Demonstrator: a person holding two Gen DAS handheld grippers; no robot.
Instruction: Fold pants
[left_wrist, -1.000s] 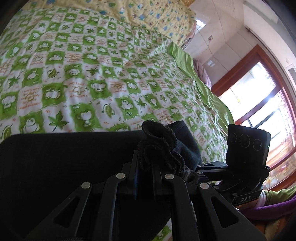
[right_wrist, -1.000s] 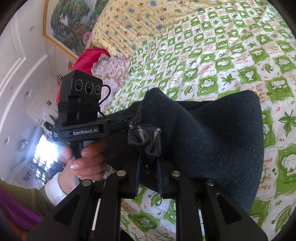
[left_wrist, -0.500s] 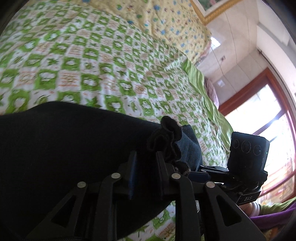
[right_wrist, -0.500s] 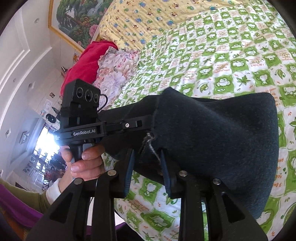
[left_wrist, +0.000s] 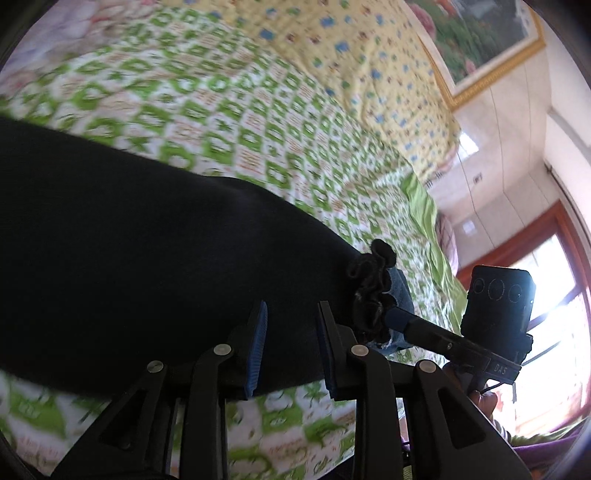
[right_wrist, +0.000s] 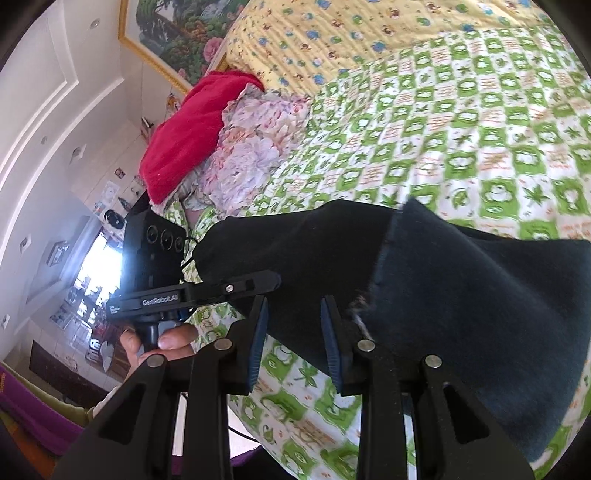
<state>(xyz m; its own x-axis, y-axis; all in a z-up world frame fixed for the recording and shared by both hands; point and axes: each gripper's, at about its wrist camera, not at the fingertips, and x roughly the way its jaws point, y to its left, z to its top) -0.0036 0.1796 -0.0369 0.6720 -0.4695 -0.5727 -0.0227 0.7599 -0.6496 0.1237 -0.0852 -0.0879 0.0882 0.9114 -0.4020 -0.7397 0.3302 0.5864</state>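
Dark navy pants (left_wrist: 140, 266) lie folded on the green-and-white checked bedspread (left_wrist: 229, 110); they also show in the right wrist view (right_wrist: 461, 295). My left gripper (left_wrist: 290, 325) is open, its blue-padded fingers (left_wrist: 258, 339) apart just over the pants' near edge, with a bunched hem (left_wrist: 369, 284) to the right. My right gripper (right_wrist: 291, 328) is open too, fingers apart above the pants' near edge, holding nothing. Each gripper shows in the other's view: the right one (left_wrist: 406, 325) next to the bunched hem, the left one (right_wrist: 273, 280) at the pants' left end.
A yellow patterned quilt (right_wrist: 351, 40) lies at the head of the bed. A red blanket (right_wrist: 192, 129) and a floral cloth (right_wrist: 251, 147) are piled at the bed's left. A framed painting (left_wrist: 476, 40) hangs on the wall. A window with a red frame (left_wrist: 535, 258) is at the right.
Both grippers were shut on the pants' edge; now both have opened and let go. The pants have dropped flat onto the bed, and both grippers have drawn back slightly.
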